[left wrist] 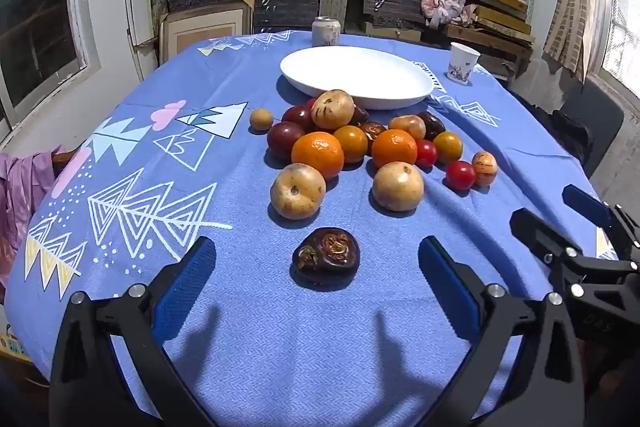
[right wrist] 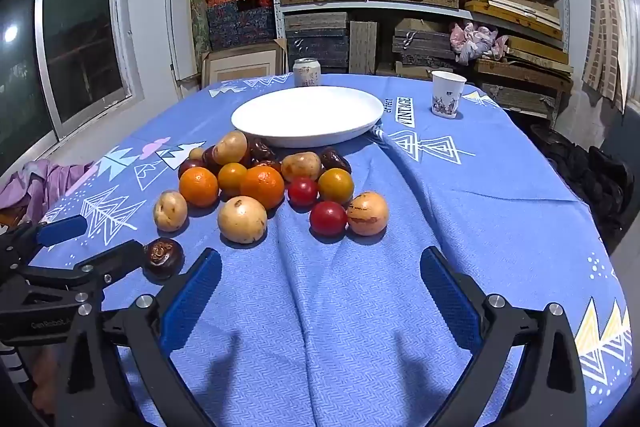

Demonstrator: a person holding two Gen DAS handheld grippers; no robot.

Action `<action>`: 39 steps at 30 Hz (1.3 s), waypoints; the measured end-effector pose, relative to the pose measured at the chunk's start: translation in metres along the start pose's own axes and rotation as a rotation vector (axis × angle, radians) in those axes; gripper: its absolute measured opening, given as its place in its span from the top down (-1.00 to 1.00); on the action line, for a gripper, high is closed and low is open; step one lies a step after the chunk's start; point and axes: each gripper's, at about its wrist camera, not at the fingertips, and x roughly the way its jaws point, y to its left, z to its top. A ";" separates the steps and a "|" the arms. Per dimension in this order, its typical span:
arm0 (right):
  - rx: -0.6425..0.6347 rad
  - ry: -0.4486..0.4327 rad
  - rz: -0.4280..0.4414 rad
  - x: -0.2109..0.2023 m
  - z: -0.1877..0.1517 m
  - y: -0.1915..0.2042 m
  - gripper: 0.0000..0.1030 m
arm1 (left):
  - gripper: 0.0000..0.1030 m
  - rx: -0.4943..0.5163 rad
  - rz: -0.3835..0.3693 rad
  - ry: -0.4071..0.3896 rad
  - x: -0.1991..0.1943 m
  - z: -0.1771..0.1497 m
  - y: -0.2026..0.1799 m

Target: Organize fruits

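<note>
Both jaws stand wide with nothing between them: my left gripper (left wrist: 316, 267) hangs just short of the dark wrinkled fruit (left wrist: 326, 257), which lies alone on the blue cloth (left wrist: 280, 347), nearest me; my right gripper (right wrist: 320, 267) faces the red tomato (right wrist: 328, 218). I judge this the very start, since the white plate (left wrist: 400, 101) behind the fruit pile (left wrist: 352, 147) is bare. Next I'd ease the left gripper forward around the dark fruit and close gently.
</note>
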 end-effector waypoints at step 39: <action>0.004 0.047 0.023 0.016 -0.006 -0.003 -0.93 | -0.92 -0.007 -0.004 0.027 0.016 -0.004 0.002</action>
